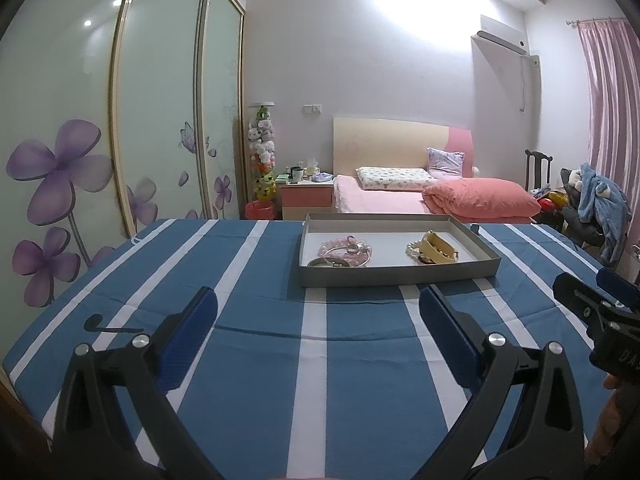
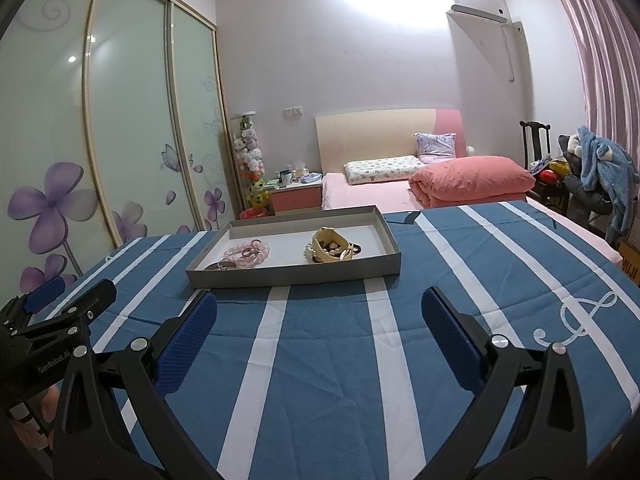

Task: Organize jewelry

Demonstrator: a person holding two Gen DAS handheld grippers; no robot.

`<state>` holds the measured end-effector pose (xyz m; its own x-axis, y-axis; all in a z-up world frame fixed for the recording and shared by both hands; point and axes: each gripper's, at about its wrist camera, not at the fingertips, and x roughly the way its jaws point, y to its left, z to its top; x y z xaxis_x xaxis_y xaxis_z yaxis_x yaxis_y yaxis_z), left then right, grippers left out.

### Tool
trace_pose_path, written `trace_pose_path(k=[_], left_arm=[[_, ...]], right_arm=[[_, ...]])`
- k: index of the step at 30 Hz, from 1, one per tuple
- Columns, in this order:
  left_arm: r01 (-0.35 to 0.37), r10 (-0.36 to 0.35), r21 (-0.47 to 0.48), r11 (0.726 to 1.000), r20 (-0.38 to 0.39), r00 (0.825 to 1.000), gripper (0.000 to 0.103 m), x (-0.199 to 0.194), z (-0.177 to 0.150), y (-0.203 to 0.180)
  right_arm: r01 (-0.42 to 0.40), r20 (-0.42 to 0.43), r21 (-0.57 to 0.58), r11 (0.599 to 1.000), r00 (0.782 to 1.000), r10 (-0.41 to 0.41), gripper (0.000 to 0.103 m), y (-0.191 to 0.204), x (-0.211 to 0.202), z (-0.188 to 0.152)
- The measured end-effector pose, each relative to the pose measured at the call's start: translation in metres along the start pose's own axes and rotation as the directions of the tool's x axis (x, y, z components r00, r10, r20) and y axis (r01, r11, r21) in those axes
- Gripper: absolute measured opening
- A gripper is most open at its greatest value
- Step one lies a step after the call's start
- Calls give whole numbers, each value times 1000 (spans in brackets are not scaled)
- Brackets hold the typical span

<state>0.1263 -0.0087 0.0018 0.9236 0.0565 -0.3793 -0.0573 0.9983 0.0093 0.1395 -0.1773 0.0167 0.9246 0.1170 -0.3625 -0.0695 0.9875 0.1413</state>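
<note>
Left wrist view: a table [image 1: 248, 360] draped in a soft blue cloth with white stripes carries a shallow rectangular grey tray [image 1: 400, 274] of stiff card with a pale floor and low straight walls. Inside it, toward the left, lies a heap of round, glossy pink bead bracelets [image 1: 344, 249] with a thin metal bangle [image 1: 326, 263] touching its near edge. Toward the right of the tray sits a cream-coloured band [image 1: 438, 250] curved into a loop, against a strand of small white pearls [image 1: 412, 251]. The left tongs [image 1: 318, 312] are black plastic with blue, finely textured pads; their two fingers stand wide apart, holding nothing, over the cloth just short of the tray. At the right edge the right tongs [image 1: 600, 292] show from the side.

Right wrist view: the same tray [image 2: 292, 274] lies ahead and to the left, with the pink bracelets [image 2: 250, 252] and the cream band [image 2: 332, 244] in it. The right tongs [image 2: 320, 312] are spread wide and empty above the striped cloth, clear of the tray. The left tongs [image 2: 60, 292] show at the left edge. A white treble-clef motif [image 2: 576, 320] is printed on the cloth at right.
</note>
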Motion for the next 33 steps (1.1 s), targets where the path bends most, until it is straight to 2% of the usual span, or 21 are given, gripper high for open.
trace_pose_path(k=[33], left_arm=[[10,-10,4,1000,1,1000,99,-1,3,-7]], right_arm=[[-8,0,-3,1000,1000,8,101,6,3,0]])
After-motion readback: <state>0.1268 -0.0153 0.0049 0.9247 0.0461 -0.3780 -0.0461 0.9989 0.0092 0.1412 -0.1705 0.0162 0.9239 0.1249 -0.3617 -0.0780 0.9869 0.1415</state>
